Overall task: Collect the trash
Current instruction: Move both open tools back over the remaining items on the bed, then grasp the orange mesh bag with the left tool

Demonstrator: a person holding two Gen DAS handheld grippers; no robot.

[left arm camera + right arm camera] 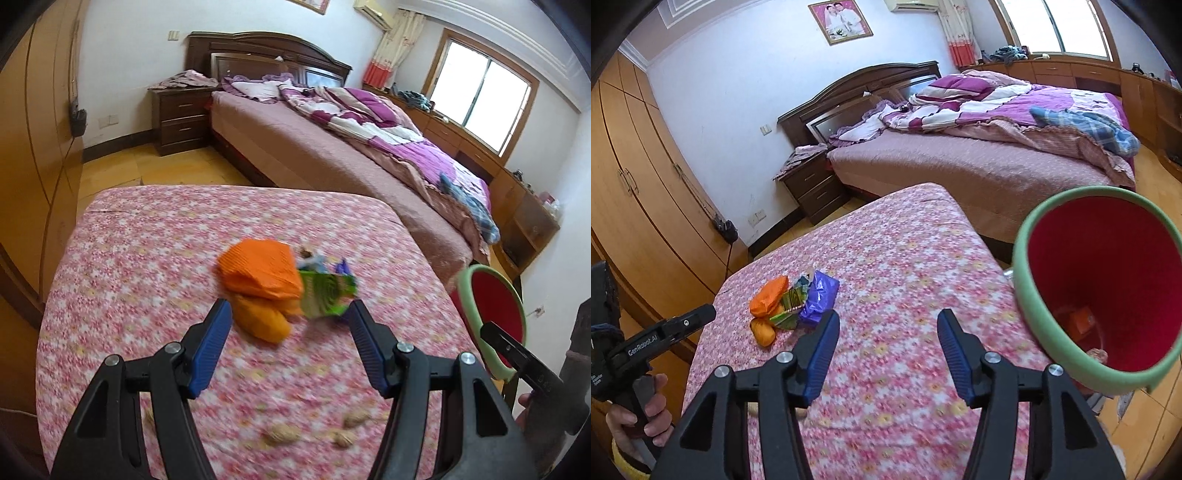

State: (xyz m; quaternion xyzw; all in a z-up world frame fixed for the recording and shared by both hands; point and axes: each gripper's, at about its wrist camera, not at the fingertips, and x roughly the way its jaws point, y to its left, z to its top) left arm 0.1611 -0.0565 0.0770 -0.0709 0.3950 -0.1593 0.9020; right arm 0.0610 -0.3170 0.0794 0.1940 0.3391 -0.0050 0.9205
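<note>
Trash (280,291), a heap of orange, green and purple wrappers, is lying mid-bench on the flowered cloth (147,236). The left tool (290,317), released and empty, is pointing at it; it should straddle one wrapper only. The right tool (888,332) is gaping empty beside the red bin (1027,295).

This is a bedroom in a home. A big bed (960,166) with a dark wood headboard (864,85) stands far back, with a purple blanket (1015,107) on it. A night table (812,188) is beside the bed. Tall wood closets (635,192) fill the left wall, and a window (480,96) lets light in.
</note>
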